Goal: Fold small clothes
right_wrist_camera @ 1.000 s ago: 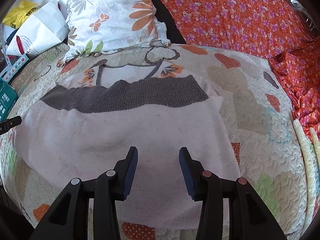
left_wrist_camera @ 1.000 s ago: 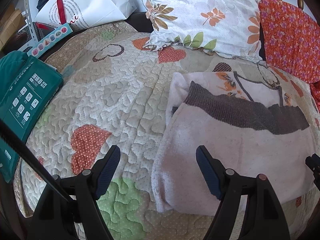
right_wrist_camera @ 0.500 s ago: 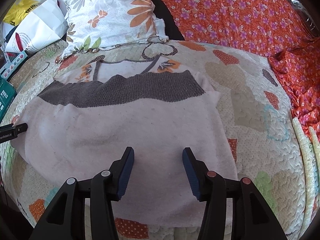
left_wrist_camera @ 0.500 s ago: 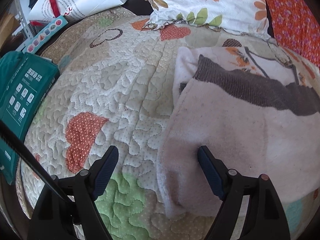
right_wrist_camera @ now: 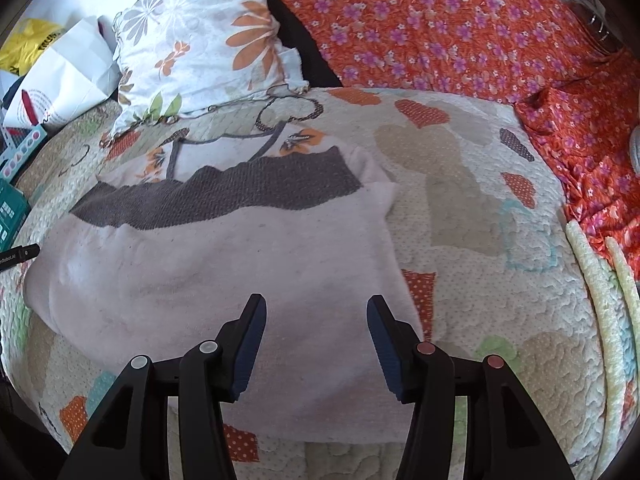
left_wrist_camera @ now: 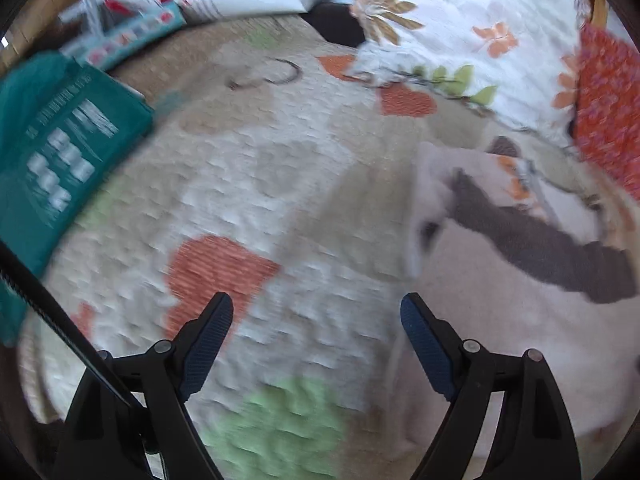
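Item: small garment (right_wrist_camera: 208,276), pale pink knit with a grey-brown band and an orange-flowered top panel. It lies flat on the quilted bed cover (right_wrist_camera: 460,208), filling the centre and left of the right wrist view; in the left wrist view it sits along the right edge of the frame. It appears already doubled once, lower part over upper; you cannot be sure how many layers there are.

Left tongs (left_wrist_camera: 316,344): lower centre of the left wrist view, jaws wide apart and opening further. Nothing is between them but bed cover; the right-hand jaw stands just beside the garment's left edge, and the blur hides whether it touches.

Right tongs (right_wrist_camera: 316,340): lower centre of the right wrist view, jaws apart, empty, poised over the garment's near right part, close to its lower hem.

Step in hand, by judgement: you are between folds, lining up both tongs for a fresh grip.

Next move calls for: bringing each jaw pair down astride a garment edge, pinching every layer together, then lifting both sides evenly so the fold lands square.

Surroundings: flowered pillow (right_wrist_camera: 200,40) above the garment; orange flowered cloth (right_wrist_camera: 440,28) at upper right; teal package (left_wrist_camera: 52,168) at left of the left wrist view; white paper bag (right_wrist_camera: 68,76) at upper left.
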Available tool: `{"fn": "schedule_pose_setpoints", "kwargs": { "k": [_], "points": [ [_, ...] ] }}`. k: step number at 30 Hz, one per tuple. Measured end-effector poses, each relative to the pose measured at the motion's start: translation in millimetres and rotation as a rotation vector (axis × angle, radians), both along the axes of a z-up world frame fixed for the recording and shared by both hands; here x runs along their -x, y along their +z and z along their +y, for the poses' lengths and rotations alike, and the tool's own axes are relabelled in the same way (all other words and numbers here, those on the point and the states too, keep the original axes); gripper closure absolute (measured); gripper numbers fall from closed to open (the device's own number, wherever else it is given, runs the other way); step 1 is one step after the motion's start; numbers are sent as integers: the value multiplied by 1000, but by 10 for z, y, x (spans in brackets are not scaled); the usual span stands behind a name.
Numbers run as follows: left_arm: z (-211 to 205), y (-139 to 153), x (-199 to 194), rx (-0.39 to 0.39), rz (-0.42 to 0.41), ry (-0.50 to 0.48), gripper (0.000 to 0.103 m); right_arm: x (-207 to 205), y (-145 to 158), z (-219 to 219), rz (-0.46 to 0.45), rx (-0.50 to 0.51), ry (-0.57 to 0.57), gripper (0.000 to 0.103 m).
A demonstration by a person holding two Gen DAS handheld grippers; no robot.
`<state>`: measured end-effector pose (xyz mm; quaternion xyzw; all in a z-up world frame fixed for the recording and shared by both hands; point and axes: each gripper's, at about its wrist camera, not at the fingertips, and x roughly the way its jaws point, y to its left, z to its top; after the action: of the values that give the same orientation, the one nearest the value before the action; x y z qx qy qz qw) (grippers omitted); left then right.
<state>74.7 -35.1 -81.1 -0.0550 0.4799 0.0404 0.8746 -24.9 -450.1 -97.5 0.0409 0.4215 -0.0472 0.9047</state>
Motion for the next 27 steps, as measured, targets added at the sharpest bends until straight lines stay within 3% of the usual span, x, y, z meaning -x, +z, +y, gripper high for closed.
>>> {"fn": "schedule_pose_setpoints", "kwargs": {
  "k": [4,6,8,12,14,21,23,24,27],
  "points": [
    [-89,-150,1,188,113,-107,18,12,43,-50,-12,-16,-13,45],
    [-114,-233,11,237,193,-171,18,13,54,-64,-15,-20,-14,45],
    [-84,-168,83,230,194,-196,18,23,68,-67,-18,-16,-10,45],
    [138,-57,276,319,165,-192,18,40,82,-64,-21,-4,0,45],
    [153,-74,319,319,156,-224,21,46,68,-61,-16,-3,3,45],
    [9,-146,469,234,123,-400,54,62,62,-29,-17,0,8,45],
    [-69,-161,440,201,107,-433,71,58,55,-18,-16,6,7,45],
    [-117,-162,396,193,101,-461,89,50,44,-12,-13,7,7,45],
    [-128,5,423,177,48,-504,97,42,25,11,-6,16,9,45]
  ]
}}
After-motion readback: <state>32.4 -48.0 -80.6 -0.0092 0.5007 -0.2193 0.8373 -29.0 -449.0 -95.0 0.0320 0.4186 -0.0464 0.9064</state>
